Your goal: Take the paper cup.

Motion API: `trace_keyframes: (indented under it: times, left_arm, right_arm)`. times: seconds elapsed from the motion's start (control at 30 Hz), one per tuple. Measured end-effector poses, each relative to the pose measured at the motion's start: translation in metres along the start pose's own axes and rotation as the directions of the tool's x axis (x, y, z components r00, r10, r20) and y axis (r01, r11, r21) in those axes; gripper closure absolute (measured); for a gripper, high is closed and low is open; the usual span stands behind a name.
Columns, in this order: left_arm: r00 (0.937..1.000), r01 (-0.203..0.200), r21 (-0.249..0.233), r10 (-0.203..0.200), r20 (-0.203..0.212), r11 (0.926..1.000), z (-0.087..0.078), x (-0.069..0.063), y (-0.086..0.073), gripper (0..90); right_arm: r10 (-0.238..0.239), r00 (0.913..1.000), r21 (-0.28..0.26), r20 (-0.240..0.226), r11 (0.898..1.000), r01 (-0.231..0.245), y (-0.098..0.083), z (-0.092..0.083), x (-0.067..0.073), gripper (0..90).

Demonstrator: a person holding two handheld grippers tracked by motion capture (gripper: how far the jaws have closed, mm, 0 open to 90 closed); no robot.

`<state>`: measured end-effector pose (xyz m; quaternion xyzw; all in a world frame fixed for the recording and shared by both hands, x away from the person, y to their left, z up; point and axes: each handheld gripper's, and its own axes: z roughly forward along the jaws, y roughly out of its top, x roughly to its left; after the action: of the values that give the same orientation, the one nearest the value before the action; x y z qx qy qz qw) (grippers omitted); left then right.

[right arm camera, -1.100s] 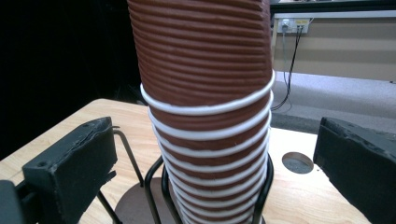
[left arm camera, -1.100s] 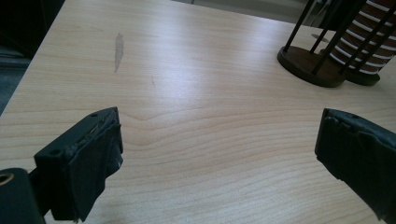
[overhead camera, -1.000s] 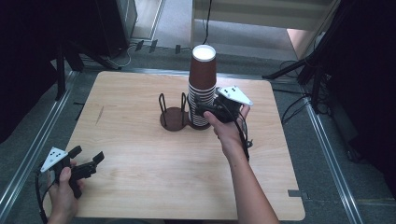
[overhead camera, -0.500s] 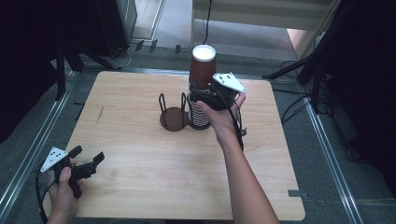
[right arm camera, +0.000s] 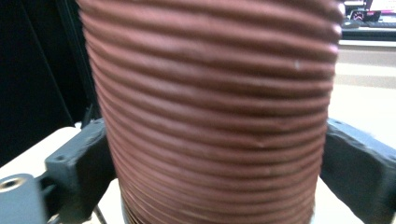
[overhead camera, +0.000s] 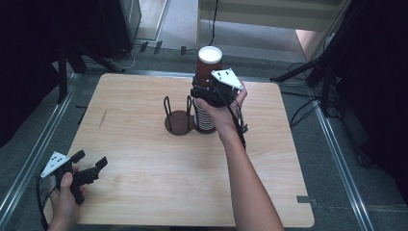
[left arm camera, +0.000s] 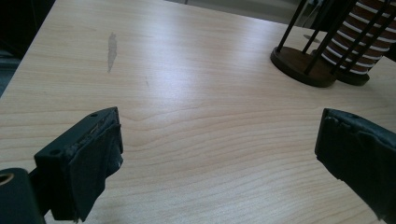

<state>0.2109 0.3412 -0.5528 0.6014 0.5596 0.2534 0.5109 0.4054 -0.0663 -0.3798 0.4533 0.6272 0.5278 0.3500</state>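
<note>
Since a second ago my right gripper (overhead camera: 208, 91) climbed the cup stack (overhead camera: 206, 113) and its jaws have just closed on the top cup (overhead camera: 210, 65). Left gripper (overhead camera: 89, 166) idles wide open. Pinching harder could crush it, or the cup below might lift along.

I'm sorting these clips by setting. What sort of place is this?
Probably a lab or studio set up for recording, not a café: a bare wooden table on a grey floor, dark stands and loose cables around it, and a stack of ribbed brown paper cups as a prop.
</note>
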Motion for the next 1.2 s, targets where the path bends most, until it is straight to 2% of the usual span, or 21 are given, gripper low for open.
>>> trace_keyframes:
  times: [0.07, 0.27, 0.53, 0.7, 1.0, 1.2]
  left_arm:
    - [1.0000, 0.007, -0.003, -0.007, -0.001, 1.0000, 0.000, 0.000, 0.000, 1.6]
    - [1.0000, 0.002, -0.002, -0.002, -0.003, 1.0000, 0.000, 0.000, 0.000, 1.6]
    - [1.0000, 0.001, 0.000, -0.001, 0.003, 1.0000, 0.000, 0.000, 0.000, 1.7]
    - [1.0000, 0.001, 0.000, -0.001, 0.002, 1.0000, 0.000, 0.000, 0.000, 1.7]
    - [1.0000, -0.002, 0.002, 0.002, 0.003, 1.0000, 0.000, 0.000, 0.000, 1.7]
    - [1.0000, -0.001, 0.002, 0.001, 0.003, 1.0000, 0.000, 0.000, 0.000, 1.7]
  right_arm:
    - [-0.002, 1.0000, -0.008, 0.002, 1.000, 0.002, 0.000, 0.001, 0.003, 7.2]
    - [0.007, 0.9999, -0.013, -0.007, 1.000, -0.008, 0.003, 0.000, -0.001, 7.9]
    - [-0.022, 0.9998, -0.018, 0.002, 1.000, 0.022, 0.007, 0.000, 0.002, 10.3]
    - [-0.006, 1.0000, -0.049, 0.006, 0.999, 0.006, 0.014, -0.003, 0.003, 11.4]
    - [-0.015, 0.9999, -0.070, 0.002, 0.997, 0.015, 0.025, -0.008, 0.004, 12.3]
    - [0.012, 0.9999, -0.085, -0.010, 0.996, -0.013, 0.032, -0.011, 0.002, 12.6]
